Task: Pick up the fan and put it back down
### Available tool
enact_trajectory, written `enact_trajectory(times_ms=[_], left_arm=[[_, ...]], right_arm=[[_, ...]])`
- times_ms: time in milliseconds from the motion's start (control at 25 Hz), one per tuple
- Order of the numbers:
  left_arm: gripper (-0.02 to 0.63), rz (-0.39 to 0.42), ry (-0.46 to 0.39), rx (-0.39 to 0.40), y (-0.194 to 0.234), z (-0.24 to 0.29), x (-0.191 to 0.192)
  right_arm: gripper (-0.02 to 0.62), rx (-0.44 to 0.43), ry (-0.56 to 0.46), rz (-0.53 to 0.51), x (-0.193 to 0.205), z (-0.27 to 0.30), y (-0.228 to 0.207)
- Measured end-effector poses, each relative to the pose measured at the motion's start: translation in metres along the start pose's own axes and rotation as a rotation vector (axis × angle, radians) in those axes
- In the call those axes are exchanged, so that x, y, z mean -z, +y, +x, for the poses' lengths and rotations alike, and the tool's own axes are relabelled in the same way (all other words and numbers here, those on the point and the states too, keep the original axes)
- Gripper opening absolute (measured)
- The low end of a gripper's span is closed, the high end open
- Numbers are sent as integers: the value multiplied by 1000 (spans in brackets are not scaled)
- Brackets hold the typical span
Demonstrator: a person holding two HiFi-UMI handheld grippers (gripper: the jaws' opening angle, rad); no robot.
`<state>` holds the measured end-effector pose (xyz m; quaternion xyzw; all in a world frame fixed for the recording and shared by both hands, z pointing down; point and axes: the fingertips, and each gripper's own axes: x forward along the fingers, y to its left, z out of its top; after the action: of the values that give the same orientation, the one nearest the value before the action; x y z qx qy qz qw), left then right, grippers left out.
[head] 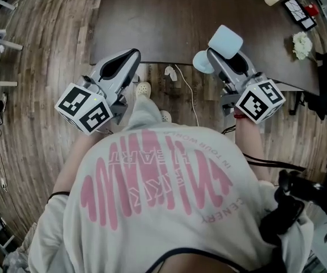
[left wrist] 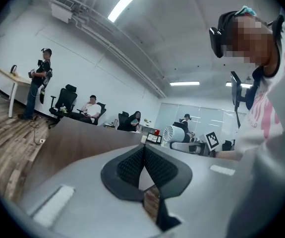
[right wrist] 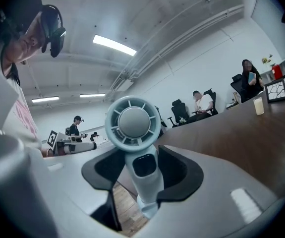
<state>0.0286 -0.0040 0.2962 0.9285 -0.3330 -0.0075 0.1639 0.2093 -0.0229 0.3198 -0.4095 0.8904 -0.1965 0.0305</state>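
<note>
Entry: lift done, set-down pending, as I judge it.

- Right gripper [right wrist: 144, 175]: jaws clamped on the fan [right wrist: 132, 123]. The handle stands upright between the jaws, the round head rises above them, and the foot hangs just below.
- Under the foot I see floor planks, not the worktop [right wrist: 241, 143], so the fan is in the air. The worktop lies beyond the jaws and off to their right.
- Left gripper [left wrist: 143, 165]: jaws together, nothing between them. It has no part in the hold.

Next move, my reading: carry the fan forward until the worktop is under the foot. Keep the handle upright, lower until the foot bears, and only then part the jaws. Releasing with the fan tilted risks a topple, as the head looks heavy.

Containers: one small pale cup [right wrist: 259, 105] sits far beyond the jaws on the worktop. I cannot tell what is in it.
</note>
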Motion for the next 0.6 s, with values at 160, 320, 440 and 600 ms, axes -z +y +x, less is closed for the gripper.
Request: enact_trajectory(times_ms=[160,320,440,600], left_arm=[[20,-1,-16,-71,19,-25,-8],[20,-5,-39,-105,38,-46,-16],[20,-10,-41,-119,56,-52,-20],[20,-38,-48,-140,93,-54,-27]], right_arm=[[213,-56,-1,-10,-6,29,12],[213,-101,-2,-21,-11,61,23],[213,-109,3,-15,-14,86,24],[213,-90,5,-3,-20,122,17]])
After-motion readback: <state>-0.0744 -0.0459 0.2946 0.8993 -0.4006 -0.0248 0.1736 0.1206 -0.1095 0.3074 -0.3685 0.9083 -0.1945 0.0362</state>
